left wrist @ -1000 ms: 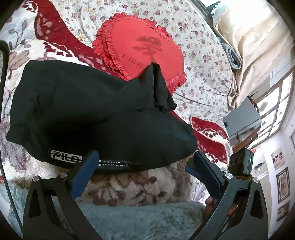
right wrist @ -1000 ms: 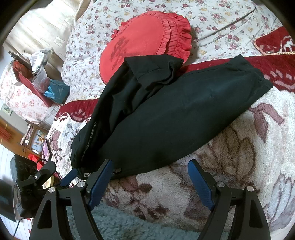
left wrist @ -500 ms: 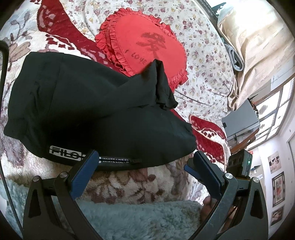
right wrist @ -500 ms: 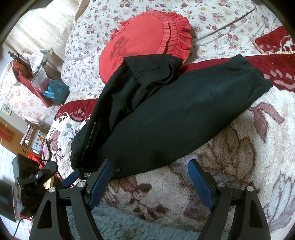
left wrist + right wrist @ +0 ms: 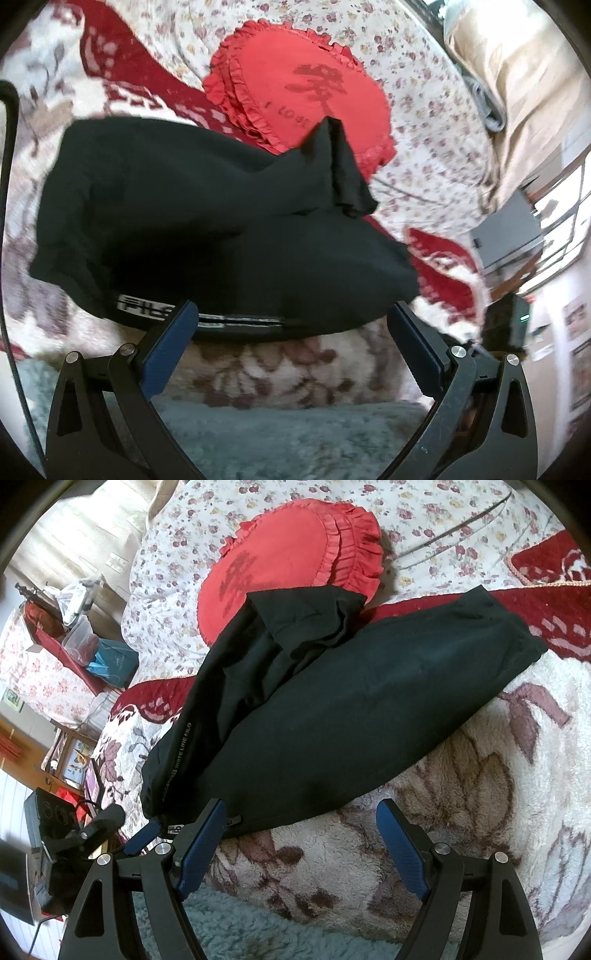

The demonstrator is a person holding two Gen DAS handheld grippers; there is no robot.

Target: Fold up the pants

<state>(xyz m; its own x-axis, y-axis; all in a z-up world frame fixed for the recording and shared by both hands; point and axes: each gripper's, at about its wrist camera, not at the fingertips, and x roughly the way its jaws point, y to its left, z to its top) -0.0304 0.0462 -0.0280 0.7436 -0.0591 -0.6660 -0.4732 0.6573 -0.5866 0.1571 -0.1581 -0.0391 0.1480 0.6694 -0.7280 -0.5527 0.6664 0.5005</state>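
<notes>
The black pants (image 5: 332,716) lie folded on the bed, on a plush floral blanket (image 5: 480,812), with the near folded edge running just in front of both hand-held grippers. That near edge carries a white logo strip (image 5: 147,308) and a zipper end. The far cuffs (image 5: 306,616) are bunched and overlap the lower rim of a red ruffled heart cushion (image 5: 295,542), which rests on a floral quilt (image 5: 443,509).

The left hand-held gripper (image 5: 291,332) is released, its 2 blue pads spread wide; its left pad (image 5: 166,350) sits at the logo strip, though contact cannot be told in the blurred view. The right hand-held gripper (image 5: 299,830) is also released and grasps nothing; its left pad (image 5: 199,849) overlaps the pants' hem in view, while its right pad (image 5: 402,845) is over bare blanket.

Open blanket lies to the right of the pants and between the hem and the grippers. A grey-blue fleece (image 5: 258,923) borders the near side. The bed's left edge drops off beside the pants' waist end.
</notes>
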